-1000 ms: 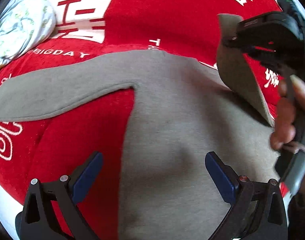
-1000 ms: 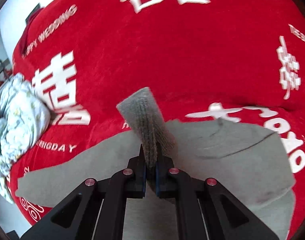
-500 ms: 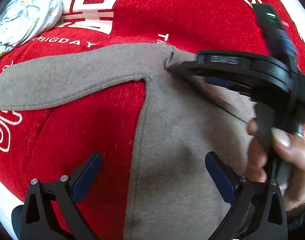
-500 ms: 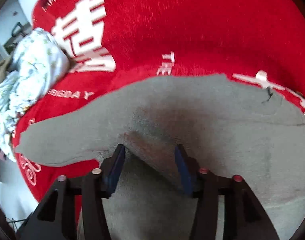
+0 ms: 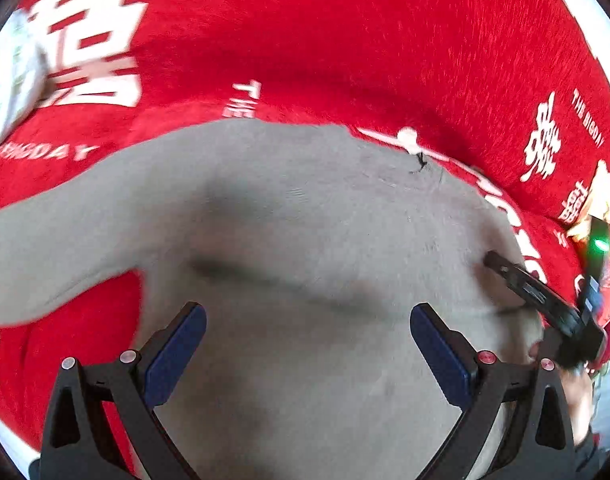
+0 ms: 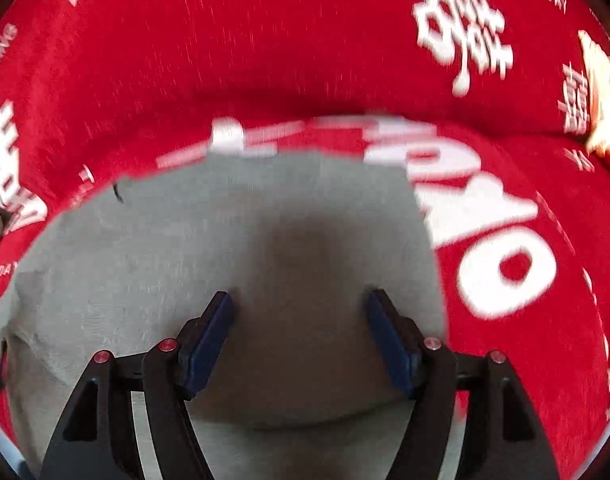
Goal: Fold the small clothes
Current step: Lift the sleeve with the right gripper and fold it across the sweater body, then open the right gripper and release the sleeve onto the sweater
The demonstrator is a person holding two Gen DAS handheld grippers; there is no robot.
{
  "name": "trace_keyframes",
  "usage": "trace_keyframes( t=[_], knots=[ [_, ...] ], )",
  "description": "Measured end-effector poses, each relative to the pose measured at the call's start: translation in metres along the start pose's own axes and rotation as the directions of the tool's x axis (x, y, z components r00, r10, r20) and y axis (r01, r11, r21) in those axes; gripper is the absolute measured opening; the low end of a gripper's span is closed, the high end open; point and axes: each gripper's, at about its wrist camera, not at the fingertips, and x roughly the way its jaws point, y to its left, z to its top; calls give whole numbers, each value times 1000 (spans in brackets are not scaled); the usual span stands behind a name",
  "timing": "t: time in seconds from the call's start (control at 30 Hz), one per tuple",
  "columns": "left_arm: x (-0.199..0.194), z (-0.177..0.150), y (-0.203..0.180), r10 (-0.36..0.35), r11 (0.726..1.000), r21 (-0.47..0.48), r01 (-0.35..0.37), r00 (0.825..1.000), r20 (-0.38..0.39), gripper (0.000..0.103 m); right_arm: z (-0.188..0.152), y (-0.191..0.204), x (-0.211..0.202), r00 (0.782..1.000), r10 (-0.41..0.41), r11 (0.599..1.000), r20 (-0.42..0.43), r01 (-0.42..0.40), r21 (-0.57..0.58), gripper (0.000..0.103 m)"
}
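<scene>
A small grey long-sleeved garment (image 5: 305, 240) lies flat on a red cloth (image 5: 345, 40) with white lettering. One sleeve (image 5: 45, 240) stretches out to the left. My left gripper (image 5: 305, 332) is open and empty just above the garment's body. My right gripper (image 6: 301, 320) is open and empty over the garment's right part (image 6: 225, 240), near its right edge. It also shows in the left wrist view (image 5: 545, 300) at the garment's right side, held by a hand.
A pale floral bundle of cloth (image 5: 5, 80) lies at the far left on the red cloth. A yellowish object (image 6: 601, 92) sits at the far right. The white edge of the surface (image 5: 577, 12) curves round the back right.
My right gripper held the right sleeve up, laid it over the garment's body, opened and moved off to the right. My left gripper stayed open.
</scene>
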Motion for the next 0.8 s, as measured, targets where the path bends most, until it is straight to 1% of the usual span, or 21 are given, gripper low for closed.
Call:
trace_keyframes(
  t=[0.03, 0.07, 0.1, 0.13, 0.17, 0.2, 0.23, 0.27, 0.3, 0.37, 0.4, 0.47, 0.5, 0.53, 0.6, 0.63, 0.67, 0.7, 0.73, 0.77, 0.8],
  knots=[
    [11, 4, -6, 28, 1000, 7, -28, 999, -17, 103, 0, -2, 3, 999, -44, 999, -5, 44, -13, 73],
    [23, 8, -10, 56, 998, 14, -55, 998, -32, 103, 2, -7, 6, 998, -58, 998, -1, 58, -3, 73],
    [33, 9, -13, 75, 997, 17, -74, 996, -46, 103, 5, -15, 9, 999, -41, 999, -2, 41, 33, 73],
    [39, 11, -16, 111, 993, 29, -110, 993, -39, 103, 6, -20, 11, 999, -47, 998, -1, 47, 45, 73],
    [42, 11, -21, 156, 986, 61, -155, 988, -9, 103, 9, -24, 14, 998, -61, 997, -1, 61, 46, 73],
    [46, 11, -25, 183, 979, 89, -182, 983, 1, 103, 10, -26, 17, 998, -65, 997, -1, 65, 43, 73],
    [47, 10, -27, 194, 976, 99, -194, 981, 13, 103, 11, -26, 19, 998, -67, 997, -1, 67, 36, 73],
    [46, 10, -27, 196, 976, 95, -198, 980, 24, 103, 11, -25, 21, 997, -72, 997, -3, 72, 27, 74],
    [46, 11, -26, 195, 977, 88, -196, 981, 19, 103, 11, -23, 22, 997, -78, 997, -6, 78, 18, 74],
    [43, 12, -23, 186, 980, 72, -187, 982, 12, 103, 11, -24, 12, 997, -77, 997, -12, 77, 23, 74],
    [41, 11, -22, 180, 981, 66, -180, 984, 12, 103, 11, -24, 5, 998, -64, 997, -3, 64, 32, 74],
    [39, 7, -20, 179, 981, 65, -180, 984, 21, 103, 4, -21, -11, 999, 3, 999, 43, -4, 32, 76],
    [41, 6, -22, 188, 979, 72, -189, 982, 26, 103, -1, -13, -18, 998, 33, 999, 51, -33, 5, 79],
    [42, 4, -24, 196, 977, 80, -198, 980, 35, 103, -5, -9, -18, 998, 37, 999, 46, -36, -17, 80],
    [43, 5, -26, 206, 975, 79, -208, 978, 40, 103, -15, 2, -15, 1000, 7, 998, 16, -6, -61, 80],
    [43, 5, -26, 204, 976, 74, -207, 978, 37, 103, -20, 5, -9, 1000, -12, 997, -13, 11, -74, 79],
    [42, 5, -25, 201, 977, 68, -202, 979, 31, 103, -23, 6, -8, 1000, -20, 997, -16, 19, -80, 79],
    [40, 4, -24, 197, 978, 62, -199, 980, 27, 103, -27, 7, -13, 1000, -28, 996, 11, 29, -84, 80],
    [37, 3, -23, 193, 979, 58, -195, 981, 27, 103, -29, 9, -16, 999, -31, 996, 5, 32, -83, 80],
    [34, 0, -21, 189, 980, 55, -190, 982, 32, 103, -30, 9, -20, 1000, -29, 996, 3, 29, -80, 80],
    [31, -2, -20, 186, 981, 51, -187, 982, 37, 103, -34, 12, -27, 1000, -21, 997, 20, 22, -77, 80]
  ],
)
